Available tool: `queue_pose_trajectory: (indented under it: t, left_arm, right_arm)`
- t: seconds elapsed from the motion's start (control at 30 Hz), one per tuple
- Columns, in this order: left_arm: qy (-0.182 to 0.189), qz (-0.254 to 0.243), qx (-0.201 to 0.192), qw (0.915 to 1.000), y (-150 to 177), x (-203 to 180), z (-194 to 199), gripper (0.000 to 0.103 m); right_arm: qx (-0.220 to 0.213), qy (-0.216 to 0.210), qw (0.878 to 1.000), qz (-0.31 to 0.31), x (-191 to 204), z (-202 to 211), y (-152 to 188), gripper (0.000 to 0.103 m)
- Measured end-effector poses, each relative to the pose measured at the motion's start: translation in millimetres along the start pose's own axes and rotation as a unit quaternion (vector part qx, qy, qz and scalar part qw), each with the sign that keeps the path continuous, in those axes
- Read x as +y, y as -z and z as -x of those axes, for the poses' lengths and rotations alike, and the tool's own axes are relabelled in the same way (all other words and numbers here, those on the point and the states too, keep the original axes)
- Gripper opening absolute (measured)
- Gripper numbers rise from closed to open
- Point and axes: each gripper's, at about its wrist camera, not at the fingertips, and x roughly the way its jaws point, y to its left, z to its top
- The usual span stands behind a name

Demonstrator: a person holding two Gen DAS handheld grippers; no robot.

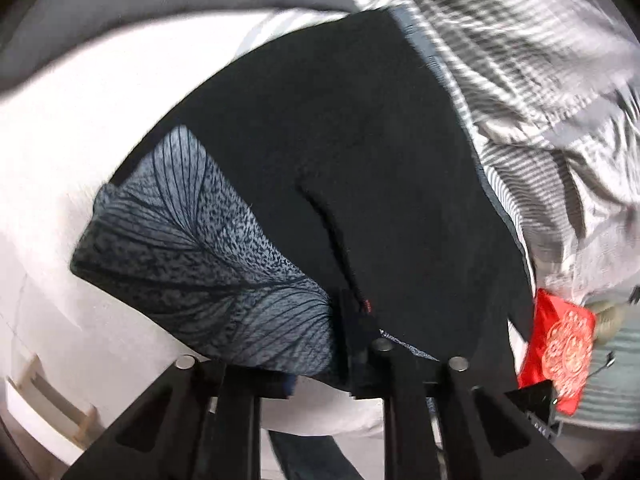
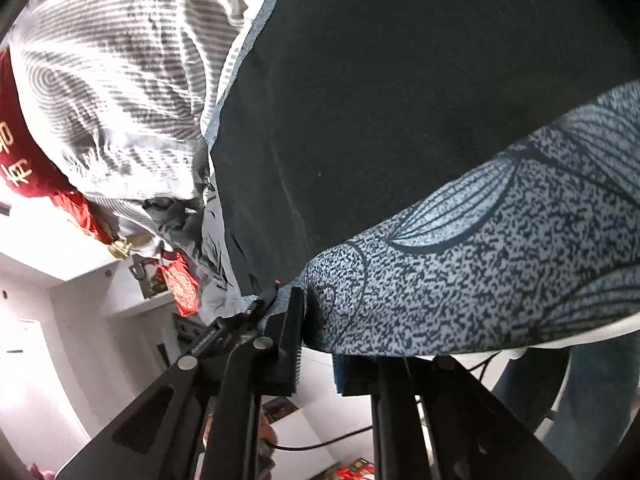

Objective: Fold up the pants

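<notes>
The pants (image 1: 340,152) are black with a grey-blue leaf-patterned panel (image 1: 192,256), and they hang lifted in front of both cameras. My left gripper (image 1: 320,364) is shut on the pants at the seam where black and patterned cloth meet. In the right wrist view the pants (image 2: 400,100) fill the upper frame, with the patterned panel (image 2: 500,248) across the right. My right gripper (image 2: 316,320) is shut on the pants' edge, the cloth pinched between its fingers.
A rumpled grey-and-white striped bedsheet (image 1: 520,80) lies behind the pants, also in the right wrist view (image 2: 120,80). A red ornamented packet (image 1: 560,348) and red cloth (image 2: 24,152) sit by it. White walls and a shelf (image 2: 80,272) lie beyond.
</notes>
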Motion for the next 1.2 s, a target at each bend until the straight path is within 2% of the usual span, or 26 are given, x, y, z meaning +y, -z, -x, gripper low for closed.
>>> queue_pose_trajectory:
  t: [0.1, 0.3, 0.53, 0.7, 0.8, 1.0, 1.13, 1.2]
  left_arm:
    - [-0.02, -0.037, -0.01, 0.9991, -2, -22, 15, 0.018]
    - [-0.02, -0.064, -0.019, 0.9976, -28, -67, 35, 0.018]
    - [-0.02, -0.096, -0.045, 0.9942, -90, -126, 26, 0.018]
    - [-0.036, -0.107, -0.057, 0.992, -142, -166, -17, 0.018]
    - [-0.059, -0.107, -0.058, 0.9908, -166, -175, -41, 0.018]
    - [-0.115, -0.099, -0.034, 0.9879, -190, -180, -87, 0.019]
    - [-0.11, -0.1, -0.031, 0.9883, -191, -188, -79, 0.02]
    - [-0.107, -0.118, -0.031, 0.9868, -187, -197, -68, 0.02]
  right_arm:
    - [0.012, -0.003, 1.0, 0.013, 13, 7, -8, 0.012]
    - [0.033, 0.001, 0.997, 0.067, 67, 24, -48, 0.012]
    - [0.063, 0.027, 0.992, 0.107, 119, 17, -140, 0.012]
    - [0.081, 0.038, 0.992, 0.085, 117, -4, -207, 0.012]
    - [0.087, 0.041, 0.993, 0.067, 111, -20, -242, 0.012]
    - [0.107, 0.069, 0.991, 0.051, 96, -57, -290, 0.013]
    - [0.121, 0.079, 0.989, 0.043, 94, -70, -307, 0.016]
    - [0.127, 0.082, 0.987, 0.049, 95, -70, -313, 0.025]
